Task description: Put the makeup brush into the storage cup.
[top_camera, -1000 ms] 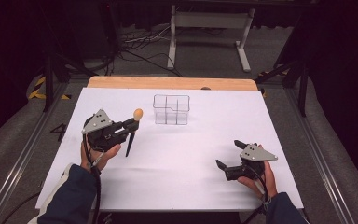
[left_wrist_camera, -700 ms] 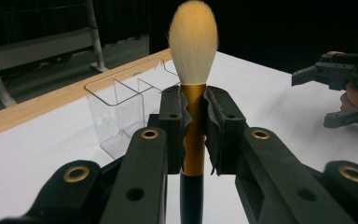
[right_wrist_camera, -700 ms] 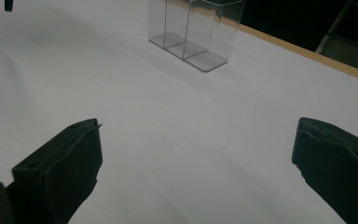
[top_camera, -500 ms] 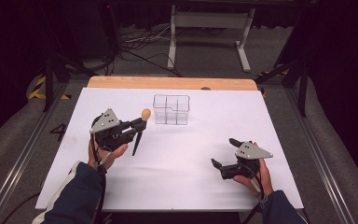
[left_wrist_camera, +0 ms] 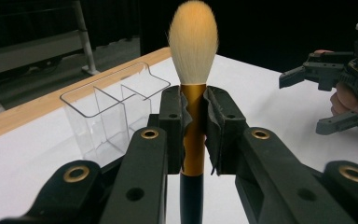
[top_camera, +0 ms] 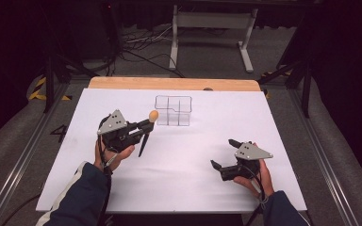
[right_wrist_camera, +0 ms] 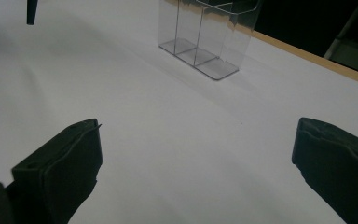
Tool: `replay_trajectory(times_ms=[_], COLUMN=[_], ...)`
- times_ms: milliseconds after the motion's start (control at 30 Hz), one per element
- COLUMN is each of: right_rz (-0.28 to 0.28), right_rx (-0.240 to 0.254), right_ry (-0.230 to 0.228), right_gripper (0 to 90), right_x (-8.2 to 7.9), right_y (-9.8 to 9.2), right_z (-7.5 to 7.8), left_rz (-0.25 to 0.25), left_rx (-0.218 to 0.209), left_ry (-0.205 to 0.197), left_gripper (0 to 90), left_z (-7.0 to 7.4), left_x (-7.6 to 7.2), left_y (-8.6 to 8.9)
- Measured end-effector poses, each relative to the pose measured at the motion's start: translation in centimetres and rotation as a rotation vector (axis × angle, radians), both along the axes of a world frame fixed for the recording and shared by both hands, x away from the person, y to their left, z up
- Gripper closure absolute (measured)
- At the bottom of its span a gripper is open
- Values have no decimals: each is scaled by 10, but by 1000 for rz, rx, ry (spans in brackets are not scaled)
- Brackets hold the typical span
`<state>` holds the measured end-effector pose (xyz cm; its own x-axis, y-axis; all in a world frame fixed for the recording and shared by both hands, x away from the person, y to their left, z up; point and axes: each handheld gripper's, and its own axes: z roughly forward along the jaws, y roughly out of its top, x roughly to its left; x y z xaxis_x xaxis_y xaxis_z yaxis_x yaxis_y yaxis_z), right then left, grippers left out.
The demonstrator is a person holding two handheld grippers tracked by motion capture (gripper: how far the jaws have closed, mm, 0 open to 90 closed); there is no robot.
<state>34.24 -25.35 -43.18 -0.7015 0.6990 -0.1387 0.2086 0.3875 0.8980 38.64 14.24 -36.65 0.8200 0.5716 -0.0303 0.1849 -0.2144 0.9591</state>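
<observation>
Left hand-held gripper (left_wrist_camera: 193,133) clamped on makeup brush (left_wrist_camera: 193,60) — bristles up, held above surface (top_camera: 193,188), just left of clear organizer (top_camera: 173,111). Right hand-held gripper (top_camera: 222,154) — jaws apart, nothing between, near right.

The high view looks forward and down from above the person's near side, taking in the whole white bench (top_camera: 179,188) from some way off. The left gripper view sits close behind its own jaws and faces toward the bench's far right, with the clear organizer (left_wrist_camera: 109,109) at its left and the right gripper (left_wrist_camera: 338,100) farther off. The right gripper view hangs low over the bench, facing its far edge. All three views share the clear organizer.
</observation>
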Motion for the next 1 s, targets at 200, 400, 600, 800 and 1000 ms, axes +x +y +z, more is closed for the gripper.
replay_trajectory(times_ms=[200, 400, 600, 800, 1000], right_rz=[11, 24, 42, 64, 85], right_rx=[-2, 2, 16, 21, 35], right_ry=[3, 7, 9, 7, 11], right_gripper=[22, 22, 23, 24, 26], right_x=[1, 3, 7, 10, 14], right_y=[5, 10, 17, 30, 43], right_z=[0, 1, 2, 6, 9], left_rz=[-8, -20, -39, -65, -78], left_rx=[5, 4, 2, 11, 6], left_ry=[-1, -3, -4, -14, -15], left_gripper=[778, 778, 778, 778, 778], left_z=[-1, -2, -2, -2, -2], left_x=[2, 3, 5, 4, 4], left_y=[-4, -9, -17, -28, -34])
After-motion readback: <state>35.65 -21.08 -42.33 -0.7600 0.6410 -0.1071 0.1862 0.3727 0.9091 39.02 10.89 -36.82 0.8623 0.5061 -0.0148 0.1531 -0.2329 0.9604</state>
